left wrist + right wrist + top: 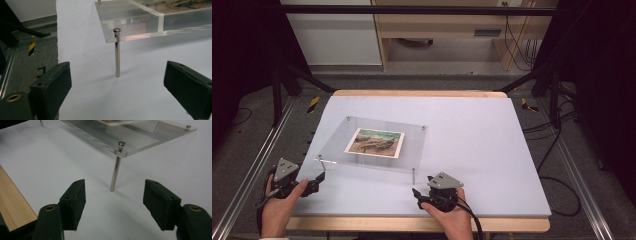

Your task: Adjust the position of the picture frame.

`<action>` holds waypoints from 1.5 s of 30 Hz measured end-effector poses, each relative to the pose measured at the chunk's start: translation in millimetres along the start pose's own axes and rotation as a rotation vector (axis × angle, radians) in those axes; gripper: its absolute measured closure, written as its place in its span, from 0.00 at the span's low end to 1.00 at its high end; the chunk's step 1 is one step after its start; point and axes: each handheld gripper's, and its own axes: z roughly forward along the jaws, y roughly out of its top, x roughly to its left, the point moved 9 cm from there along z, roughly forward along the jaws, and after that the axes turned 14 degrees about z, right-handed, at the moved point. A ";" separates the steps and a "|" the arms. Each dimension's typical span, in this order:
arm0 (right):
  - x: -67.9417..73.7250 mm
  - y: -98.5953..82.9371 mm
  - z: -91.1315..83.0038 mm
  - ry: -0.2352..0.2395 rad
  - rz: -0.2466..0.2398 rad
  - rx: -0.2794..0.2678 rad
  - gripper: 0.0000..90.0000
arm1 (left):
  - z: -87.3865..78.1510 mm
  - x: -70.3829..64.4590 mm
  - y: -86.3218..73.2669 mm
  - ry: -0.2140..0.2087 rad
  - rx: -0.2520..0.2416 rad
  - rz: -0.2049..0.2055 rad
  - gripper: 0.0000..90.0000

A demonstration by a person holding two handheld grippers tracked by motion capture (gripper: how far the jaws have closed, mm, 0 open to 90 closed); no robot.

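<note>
A clear acrylic plate [332,145] stands raised on thin metal legs over the white table cover, with a printed picture [375,142] on it. My left gripper [318,178] is open near the table's front left, its jaws facing the plate's near-left leg [117,53]. My right gripper [416,193] is open at the front centre, its jaws set on either side of the line to the near-right leg [115,167]. Neither gripper touches the plate. A hand holds each gripper from the bottom edge.
The white cover [482,145] lies on a wooden table [422,93] whose edge shows at front and back. Metal rails [257,160] run along both sides, with cables [557,150] on the floor at the right. A wooden cabinet [447,25] stands behind the table.
</note>
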 end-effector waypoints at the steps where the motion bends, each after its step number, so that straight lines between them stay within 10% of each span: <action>1: -2.4 0.9 9.1 -0.031 0.020 0.011 0.50 | 0.0 0.6 0.2 -0.001 -0.003 -0.016 0.13; 16: -0.7 21.3 50.3 0.023 0.056 0.010 0.93 | -0.7 5.4 4.0 0.000 -0.047 -0.062 0.40; 24: 0.1 27.1 47.9 0.072 0.121 -0.020 0.94 | 9.4 3.2 -1.0 -0.019 -0.020 -0.070 0.55; 45: 2.9 36.5 43.9 0.121 0.171 0.008 0.94 | 36.5 6.4 21.6 -0.017 -0.156 -0.117 0.88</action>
